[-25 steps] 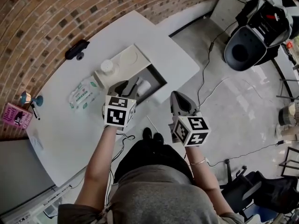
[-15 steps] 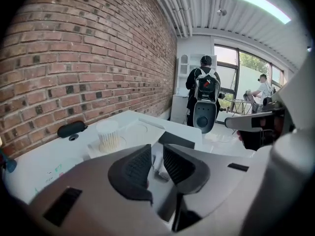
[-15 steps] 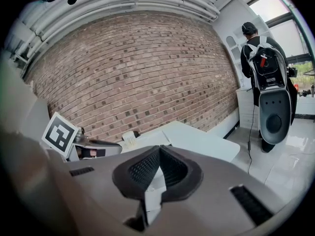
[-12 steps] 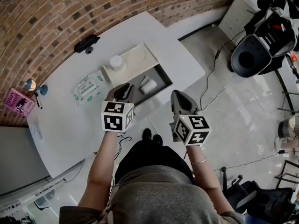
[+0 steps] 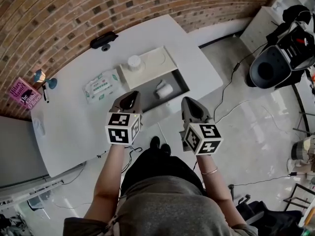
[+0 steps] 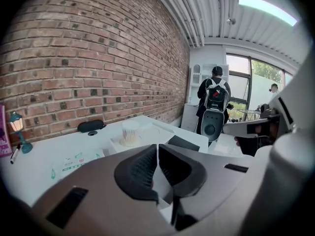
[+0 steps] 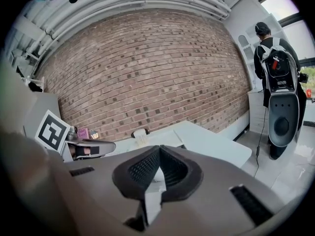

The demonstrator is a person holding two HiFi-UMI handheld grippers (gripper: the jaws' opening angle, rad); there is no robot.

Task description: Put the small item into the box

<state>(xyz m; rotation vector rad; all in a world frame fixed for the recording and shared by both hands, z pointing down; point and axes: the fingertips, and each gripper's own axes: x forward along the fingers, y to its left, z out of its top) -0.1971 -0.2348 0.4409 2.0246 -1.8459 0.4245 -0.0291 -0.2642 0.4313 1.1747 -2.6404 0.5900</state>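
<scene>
The white roll lies in the open box, so the placing looks done. The left gripper, its jaws just closed, and the right gripper are both empty. Next, perhaps, the lid.

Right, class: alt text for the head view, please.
A person holds the left gripper, jaws just closed, and the right gripper, shut, both empty, near an open box containing a small white item on a white table.
</scene>
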